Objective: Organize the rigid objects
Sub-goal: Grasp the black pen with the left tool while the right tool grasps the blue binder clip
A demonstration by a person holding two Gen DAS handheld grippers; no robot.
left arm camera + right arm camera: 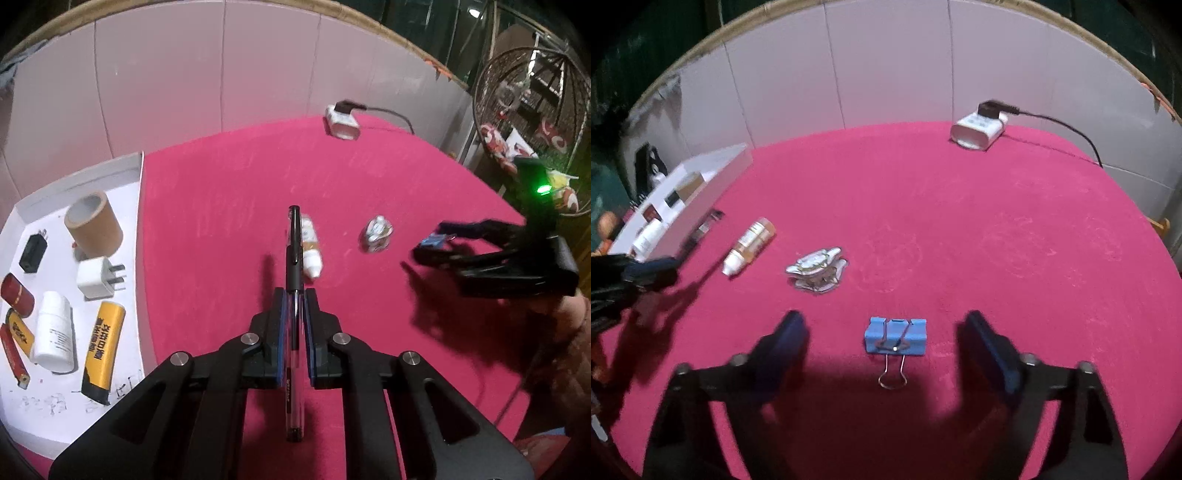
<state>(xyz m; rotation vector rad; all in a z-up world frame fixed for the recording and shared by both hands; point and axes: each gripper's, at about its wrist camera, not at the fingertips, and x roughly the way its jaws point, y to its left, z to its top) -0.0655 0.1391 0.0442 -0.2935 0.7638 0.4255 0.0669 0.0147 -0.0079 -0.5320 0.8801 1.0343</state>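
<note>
Only yellow tube [103, 347] bears legible Chinese print.

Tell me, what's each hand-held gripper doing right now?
Left hand-held gripper shut on pen. Right hand-held gripper open, straddling blue binder clip. Nothing in the way.

- surface [960, 221]: magenta-pink cloth, faint pale scuffs.
- binder clip [896, 336], lower centre of the right wrist view: light blue body, silver wire handles.
- pen [294, 280]: black cap and grip, clear barrel.
- small bottle [750, 245]: amber, white cap, white label.
- tray [142, 206], left of the left wrist view: white.
- tube [93, 223] in tray: tan cardboard.
- hand-held gripper [294, 306]: black, blue pads.
</note>
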